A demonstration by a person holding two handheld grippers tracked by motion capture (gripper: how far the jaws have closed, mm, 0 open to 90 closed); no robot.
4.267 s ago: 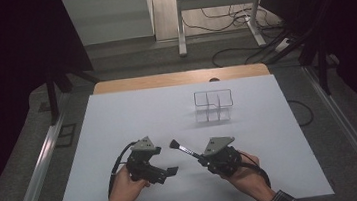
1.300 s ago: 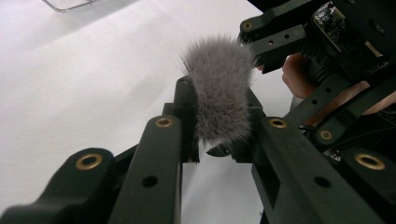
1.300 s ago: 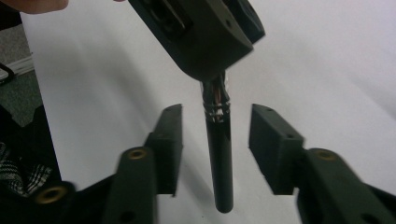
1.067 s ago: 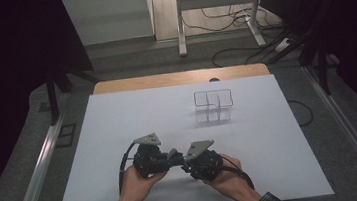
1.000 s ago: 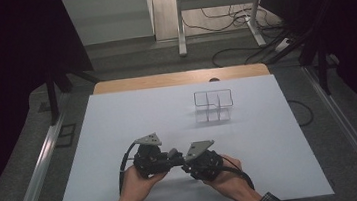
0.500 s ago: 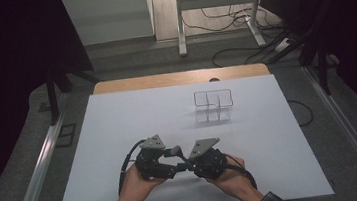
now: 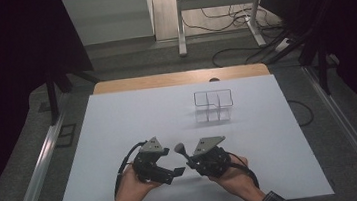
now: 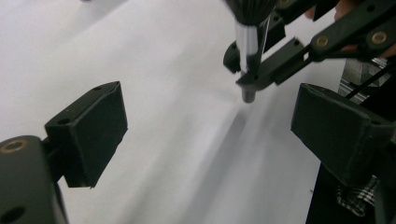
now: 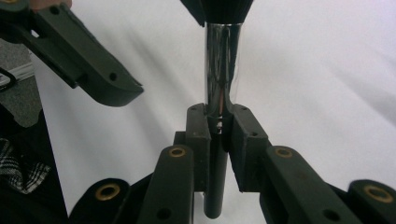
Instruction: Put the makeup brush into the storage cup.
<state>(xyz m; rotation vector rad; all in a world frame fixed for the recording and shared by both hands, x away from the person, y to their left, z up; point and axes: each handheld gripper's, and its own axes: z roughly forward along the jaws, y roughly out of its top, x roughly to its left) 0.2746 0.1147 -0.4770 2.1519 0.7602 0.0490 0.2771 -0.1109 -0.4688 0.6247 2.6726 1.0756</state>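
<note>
A makeup brush (image 7: 181, 150) with a dark bristle head and a shiny metal ferrule (image 9: 222, 60) stands up from my right gripper (image 9: 219, 128), which is shut on its black handle. Seen from the high view, my right gripper (image 7: 191, 161) is near the table's front edge with the brush head pointing left and away. My left gripper (image 7: 173, 162) faces it from the left. Its jaws have just been opening and stand wide in the left gripper view (image 8: 215, 135), nothing between them. The brush (image 8: 247, 46) and the right gripper's fingers (image 8: 280, 60) lie just beyond them.
A clear compartmented organiser (image 7: 213, 105) stands on the white table (image 7: 118, 122) right of centre, farther back. The table's wooden far edge (image 7: 179, 78) lies behind it. Cables trail from both grippers at the near edge.
My left gripper's jaws have opened and come off the brush, which they met a second ago. My right gripper keeps the brush and has barely shifted.
</note>
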